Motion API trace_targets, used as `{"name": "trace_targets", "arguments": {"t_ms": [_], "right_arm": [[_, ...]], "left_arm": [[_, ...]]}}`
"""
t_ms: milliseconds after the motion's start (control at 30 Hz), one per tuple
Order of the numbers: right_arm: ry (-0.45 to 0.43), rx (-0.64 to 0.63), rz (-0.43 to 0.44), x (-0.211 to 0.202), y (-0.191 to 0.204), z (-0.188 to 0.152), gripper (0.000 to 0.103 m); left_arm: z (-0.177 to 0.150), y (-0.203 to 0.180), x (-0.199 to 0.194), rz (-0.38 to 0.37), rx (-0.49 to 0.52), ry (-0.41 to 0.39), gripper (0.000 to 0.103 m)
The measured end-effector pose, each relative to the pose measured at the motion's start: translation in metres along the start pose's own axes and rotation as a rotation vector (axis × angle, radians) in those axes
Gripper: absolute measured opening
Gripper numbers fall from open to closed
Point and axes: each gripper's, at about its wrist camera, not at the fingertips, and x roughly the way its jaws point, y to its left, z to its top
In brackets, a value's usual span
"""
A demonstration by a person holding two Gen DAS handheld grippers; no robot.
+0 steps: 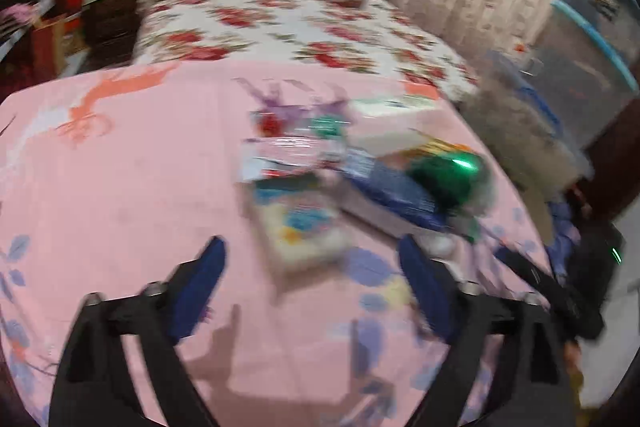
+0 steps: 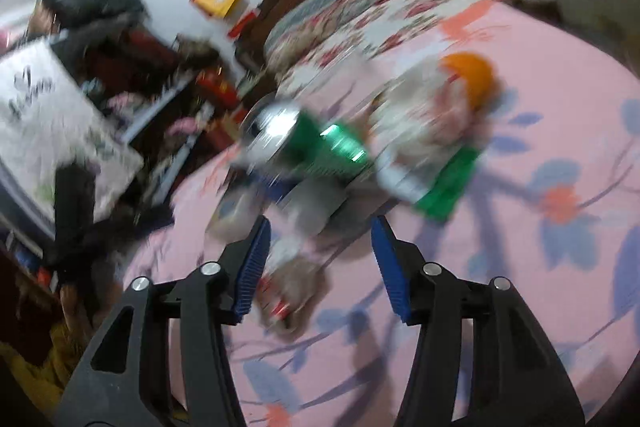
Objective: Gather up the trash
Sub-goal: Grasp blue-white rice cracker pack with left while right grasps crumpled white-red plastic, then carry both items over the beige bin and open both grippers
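Here, both views are motion-blurred over a bed covered by a pink floral sheet. The left gripper has its blue pads spread wide apart with nothing between them. Just beyond it lies a loose heap of trash: a clear plastic wrapper, a blue packet and a green can on its side. The right gripper also stands apart and empty, near the same green can and an orange-capped wrapper.
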Motion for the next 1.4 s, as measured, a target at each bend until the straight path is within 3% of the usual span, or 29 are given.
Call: {"name": "trace_targets", "arguments": {"t_ms": [67,300,333,367,400,533,600,633,667,700,733,867,1000,1100,1233,1333,1400], "right_arm": [[0.008,-0.052,-0.037,0.007,0.018,-0.009,0.08],[0.091,-0.181,-0.17,0.044,0.053,-0.027,0.086],[0.107,-0.193,-0.184,0.05,0.055,-0.028,0.086],[0.133,-0.206,-0.204,0.056,0.057,-0.029,0.076],[0.142,-0.21,-0.201,0.057,0.058,-0.03,0.053],[0.144,-0.229,-0.166,0.044,0.06,-0.033,0.049],[0.148,-0.232,-0.105,0.037,0.064,-0.037,0.049],[0.157,-0.205,-0.01,0.031,0.063,-0.038,0.049],[0.164,-0.169,0.074,0.026,0.059,-0.037,0.049],[0.16,-0.121,0.151,0.021,0.055,-0.035,0.049],[0.145,-0.09,0.177,0.016,0.05,-0.034,0.049],[0.064,-0.067,0.096,-0.003,0.032,-0.026,0.049],[-0.05,-0.032,0.032,-0.04,0.003,-0.016,0.049],[-0.133,-0.001,-0.045,-0.069,-0.025,-0.01,0.049],[-0.237,0.072,-0.183,-0.114,-0.076,-0.003,0.049],[-0.313,0.142,-0.328,-0.156,-0.122,-0.001,0.049],[-0.346,0.184,-0.379,-0.177,-0.15,0.003,0.049]], "left_arm": [[0.004,0.006,0.005,-0.02,-0.016,0.013,0.092],[0.014,-0.005,0.064,0.023,-0.001,0.118,0.094],[0.011,-0.006,0.073,0.055,-0.006,0.14,0.084],[0.007,-0.004,0.076,0.051,-0.012,0.153,0.064],[0.004,-0.002,0.076,0.041,-0.014,0.147,0.064],[-0.023,0.013,0.046,0.006,-0.007,0.159,0.061],[-0.04,0.019,0.029,-0.042,0.012,0.188,0.061],[-0.051,0.024,0.021,-0.137,-0.003,0.232,0.062],[-0.059,0.033,0.011,-0.28,-0.06,0.263,0.062],[-0.063,0.038,0.003,-0.352,-0.094,0.268,0.062],[-0.067,0.042,-0.01,-0.387,-0.112,0.249,0.062],[-0.067,0.028,-0.046,-0.345,-0.021,0.135,0.062],[-0.052,-0.024,-0.05,-0.41,0.102,0.116,0.062],[-0.038,-0.085,-0.04,-0.472,0.234,0.13,0.063],[-0.015,-0.193,-0.006,-0.557,0.395,0.176,0.064],[-0.001,-0.261,0.025,-0.586,0.469,0.218,0.064],[0.007,-0.304,0.052,-0.61,0.499,0.263,0.064]]}}
